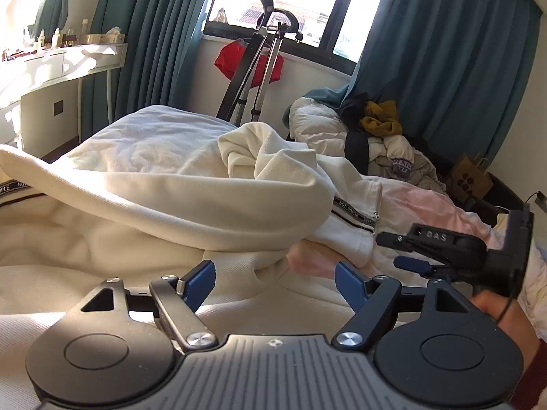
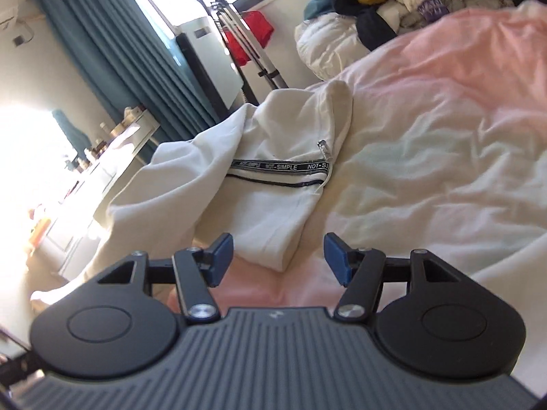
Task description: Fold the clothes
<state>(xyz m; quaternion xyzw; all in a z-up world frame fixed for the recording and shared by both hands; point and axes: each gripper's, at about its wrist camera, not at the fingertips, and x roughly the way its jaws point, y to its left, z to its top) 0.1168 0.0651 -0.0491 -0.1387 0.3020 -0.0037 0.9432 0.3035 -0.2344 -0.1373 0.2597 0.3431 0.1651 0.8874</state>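
A cream-white zip jacket with a black "NOT-SIMPLE" zipper tape lies crumpled on the pink and white bedsheet. My left gripper is open, low over the jacket's hem, with cloth between its blue pads but not pinched. The right gripper shows in the left wrist view at the jacket's right edge. In the right wrist view the right gripper is open and empty, just short of the jacket's folded corner.
A heap of other clothes lies at the far end of the bed. A black stand with a red garment is by the window. Teal curtains hang behind; a white dressing table stands at the left.
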